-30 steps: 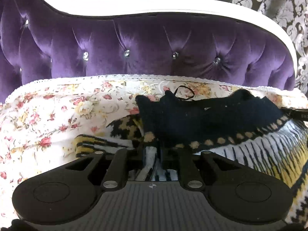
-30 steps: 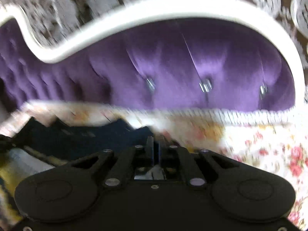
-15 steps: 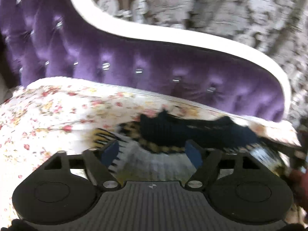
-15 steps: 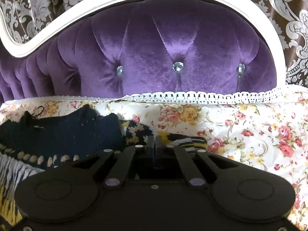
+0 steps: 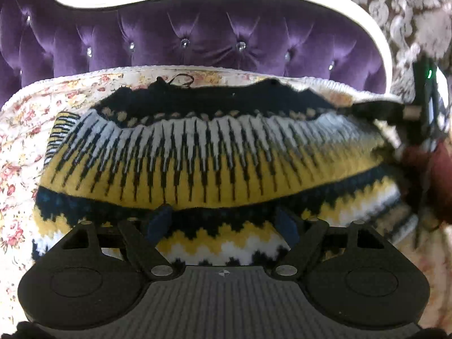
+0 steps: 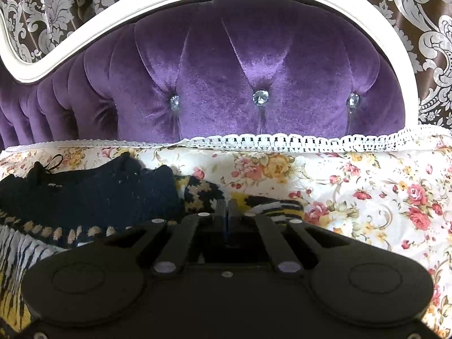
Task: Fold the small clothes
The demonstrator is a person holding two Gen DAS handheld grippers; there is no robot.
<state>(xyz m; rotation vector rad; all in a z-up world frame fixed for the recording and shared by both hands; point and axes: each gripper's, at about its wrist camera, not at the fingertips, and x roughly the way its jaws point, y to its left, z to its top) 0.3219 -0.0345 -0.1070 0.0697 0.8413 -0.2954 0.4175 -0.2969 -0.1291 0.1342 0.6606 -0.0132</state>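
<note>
Left wrist view: patterned knit sweater lies spread across the flowered bedspread, navy collar end far, toward the purple tufted headboard. A yellow-and-white band sits doubled over the nearer zigzag bands, so one fold looks made or partway made. Left gripper hangs just over the near part of the sweater, fingers spread wide, nothing between them; blue pads show on the inner faces. At the far right edge the other tool and a dark red sleeve are blurred.

Right wrist view: right gripper has its fingers pressed together. Whether cloth is pinched there I cannot tell; the tips sit right at the yellow-striped sleeve end, which pokes out to the right of the navy part.

Judgement: step in hand is squaring up the fold.
- Bring the left fingers down onto a double layer at the fold's near edge, not the top layer alone, or the knit will slide apart.
- Keep both tools level and move them together so the crease stays straight.
- The knit is thick and stretchy: lift low, drag little.
- Tuck the loose sleeve end inside before the next fold.
- The soft bed gives no firm backing; press lightly.
</note>
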